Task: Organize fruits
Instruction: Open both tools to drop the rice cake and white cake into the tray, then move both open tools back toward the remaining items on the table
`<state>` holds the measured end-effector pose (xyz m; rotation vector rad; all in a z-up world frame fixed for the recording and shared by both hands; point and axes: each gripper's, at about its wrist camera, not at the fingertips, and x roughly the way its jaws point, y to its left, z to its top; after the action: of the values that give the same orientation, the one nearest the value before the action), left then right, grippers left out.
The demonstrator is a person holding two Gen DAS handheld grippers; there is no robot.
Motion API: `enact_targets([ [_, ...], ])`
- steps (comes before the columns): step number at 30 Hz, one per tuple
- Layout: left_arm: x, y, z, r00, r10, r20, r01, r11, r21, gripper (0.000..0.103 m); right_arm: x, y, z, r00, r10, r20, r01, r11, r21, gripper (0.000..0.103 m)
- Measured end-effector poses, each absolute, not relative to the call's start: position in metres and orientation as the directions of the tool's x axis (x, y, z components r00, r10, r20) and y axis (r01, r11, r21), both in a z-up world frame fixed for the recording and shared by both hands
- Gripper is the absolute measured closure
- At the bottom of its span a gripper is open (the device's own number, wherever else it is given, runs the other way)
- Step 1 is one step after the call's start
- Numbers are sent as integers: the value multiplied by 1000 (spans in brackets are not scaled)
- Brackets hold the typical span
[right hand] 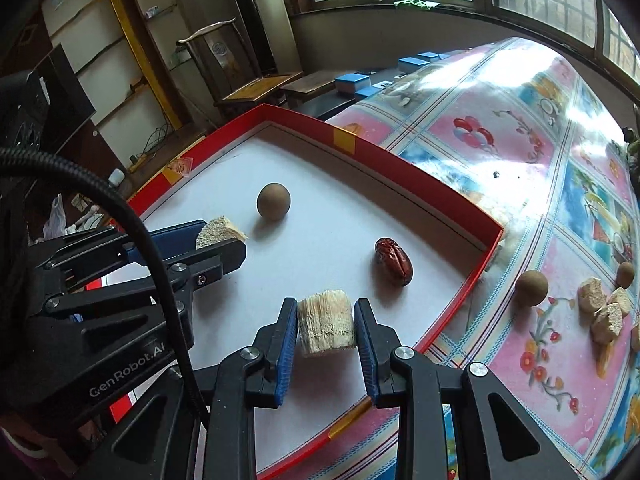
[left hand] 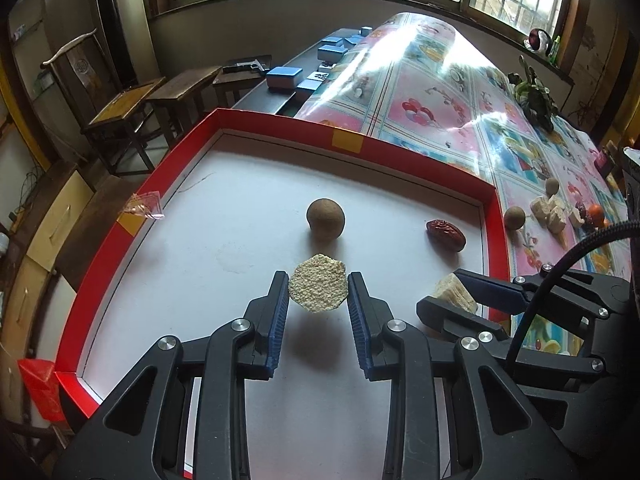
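Observation:
A red-rimmed tray [left hand: 416, 156] with a white floor holds a brown round fruit [left hand: 325, 218] and a dark red date [left hand: 446, 235]. My left gripper [left hand: 318, 294] is shut on a pale grainy fruit piece [left hand: 317, 289], held above the tray floor. My right gripper [right hand: 326, 326] is shut on a pale fibrous chunk [right hand: 327, 327], held above the tray near its right rim [right hand: 476, 276]. The right gripper also shows in the left wrist view [left hand: 460, 300]. The round fruit [right hand: 273, 201] and date [right hand: 394, 262] also show in the right wrist view.
On the patterned tablecloth [left hand: 440, 92] right of the tray lie brown round fruits [right hand: 531, 287], several pale chunks [right hand: 606, 312] and small red and orange fruits [left hand: 592, 213]. Blue boxes [left hand: 284, 77] sit at the far end. Wooden stools [left hand: 132, 114] stand left.

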<state>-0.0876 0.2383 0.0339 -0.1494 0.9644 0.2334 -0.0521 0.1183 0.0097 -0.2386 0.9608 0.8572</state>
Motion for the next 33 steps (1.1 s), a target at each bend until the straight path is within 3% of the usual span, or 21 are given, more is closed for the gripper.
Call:
enact_targets([
  [3,-86,237,33,541,139,-830,-267,964,-12,68,-52,117,10,283,545,-789,-727,658,194,74],
  [5,-86,237,34,546,131,-828,-267,963,-23,50,-52,111,13,283,553,-784,-719,663,208,74],
  [7,-88,238,37,557,127,-821,-271,962,-35,45,-54,103,19,290,563,-774,-713,667,218,74],
  [11,-90,235,42,565,104,-818,-266,962,-61,45,-59,74,33,326,579,-747,-696,682,225,71],
  [14,-91,224,48,578,74,-813,-233,969,-78,45,-62,44,41,369,570,-734,-668,712,216,63],
  [26,-77,122,62,579,-156,-800,42,986,-162,45,-42,-54,31,467,439,-768,-497,848,182,63],
  [33,-39,89,47,538,-165,-827,58,986,-159,45,-36,-80,32,491,432,-757,-466,864,192,63],
])
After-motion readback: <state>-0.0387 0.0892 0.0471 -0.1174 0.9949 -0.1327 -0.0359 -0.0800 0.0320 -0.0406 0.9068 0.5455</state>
